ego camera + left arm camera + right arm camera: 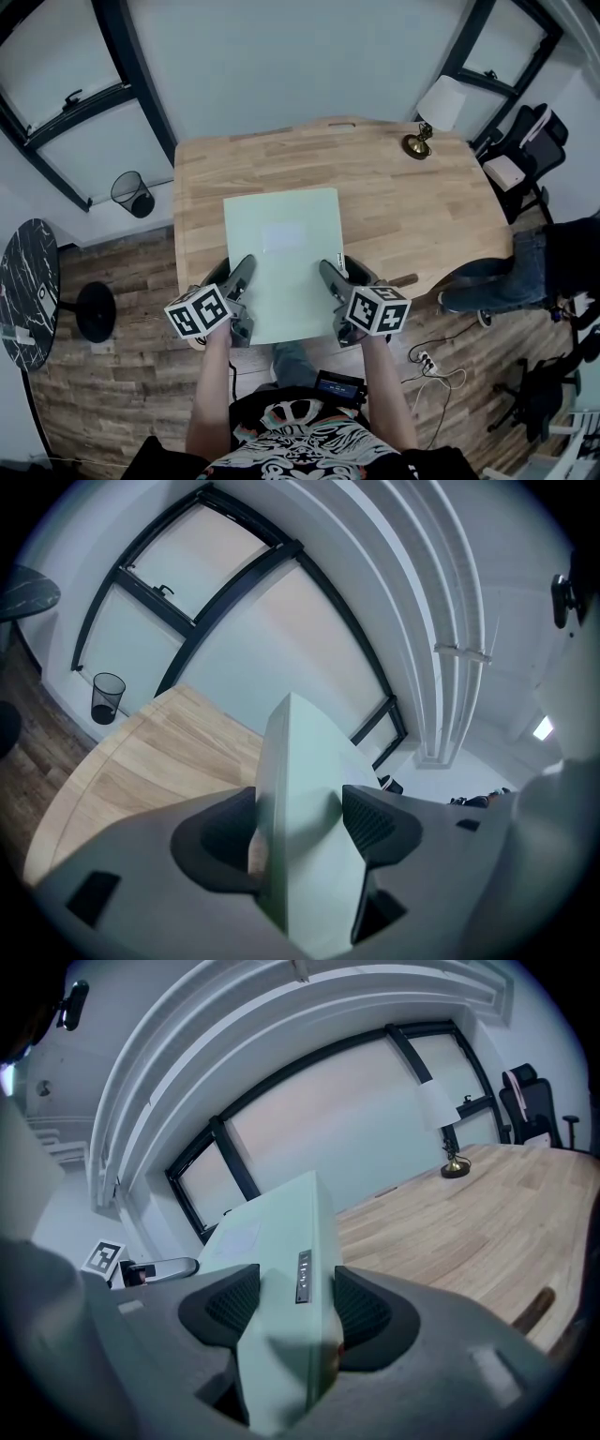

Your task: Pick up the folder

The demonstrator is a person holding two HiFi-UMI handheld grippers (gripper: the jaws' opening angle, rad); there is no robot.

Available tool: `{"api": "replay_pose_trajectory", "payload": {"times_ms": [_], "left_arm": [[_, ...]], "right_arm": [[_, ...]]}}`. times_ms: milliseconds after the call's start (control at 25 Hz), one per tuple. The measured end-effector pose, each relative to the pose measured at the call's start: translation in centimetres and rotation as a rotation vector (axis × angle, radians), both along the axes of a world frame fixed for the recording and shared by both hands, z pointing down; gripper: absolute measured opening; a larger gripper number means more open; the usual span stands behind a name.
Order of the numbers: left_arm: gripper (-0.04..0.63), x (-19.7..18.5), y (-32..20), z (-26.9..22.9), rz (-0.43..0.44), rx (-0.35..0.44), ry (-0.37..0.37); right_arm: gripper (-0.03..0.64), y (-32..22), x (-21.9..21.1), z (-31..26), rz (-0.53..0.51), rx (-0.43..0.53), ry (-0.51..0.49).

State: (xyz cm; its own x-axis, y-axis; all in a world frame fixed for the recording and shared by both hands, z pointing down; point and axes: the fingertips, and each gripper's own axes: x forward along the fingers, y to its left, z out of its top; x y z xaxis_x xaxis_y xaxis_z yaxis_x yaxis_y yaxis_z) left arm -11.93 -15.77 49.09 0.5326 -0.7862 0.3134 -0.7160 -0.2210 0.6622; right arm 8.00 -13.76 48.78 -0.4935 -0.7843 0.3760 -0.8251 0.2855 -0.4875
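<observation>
Fig. Two-handed grip on folder, head view w/ both gripper views.

**Grip.** Left gripper (pixel 242 274) and right gripper (pixel 330 277) each pinch one side edge of the pale green folder (pixel 281 253) near its near end. Left gripper view: jaws closed down to the folder's (pixel 305 761) thickness, one pad (pixel 375 822) flat against its face. Right gripper view: same, jaws narrowed onto the edge strip of the folder (pixel 281 1232), nothing else between them.

**Position.** Folder lies lengthwise over the near-centre of the wooden table (pixel 431 206); its near end juts past the table's near edge. Whether the far end rests on the top: can't tell.

**Risks (judged).**
- Grips sit on the side edges only, so the unsupported far span may sag or flap.
- Smooth cover could slide out of the pads if one side rises faster than the other, which would twist it.
- If the covers part, contents could spill.

**Room.**
- Table ahead is bare.
- Lamp (pixel 429 120) at far right corner is well apart.
- Small dark stick-like item (pixel 403 279) lies near the right gripper at the table's edge; avoid sweeping right.
- Seated person's legs (pixel 497 277) beyond the right edge.
- Wire wastebasket (pixel 131 193) on the floor, far left.
- Straight up looks the freest path.
</observation>
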Motion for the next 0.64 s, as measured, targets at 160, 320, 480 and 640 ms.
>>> {"api": "replay_pose_trajectory", "payload": {"times_ms": [160,320,480,640], "left_arm": [[0.276,-0.22,-0.14,0.04,-0.003,-0.001,0.005],[0.276,-0.12,-0.21,0.2,-0.008,-0.005,0.005],[0.275,-0.18,-0.28,0.47,-0.011,-0.011,0.009],[0.276,-0.47,-0.45,0.67,-0.016,-0.013,0.008]], "right_arm": [[0.245,-0.14,-0.17,0.01,-0.004,-0.003,0.001],[0.245,-0.3,-0.07,0.11,-0.01,-0.004,0.005],[0.245,-0.46,-0.11,0.33,-0.014,-0.01,0.01],[0.245,-0.62,-0.34,0.5,-0.018,-0.012,0.011]]}}
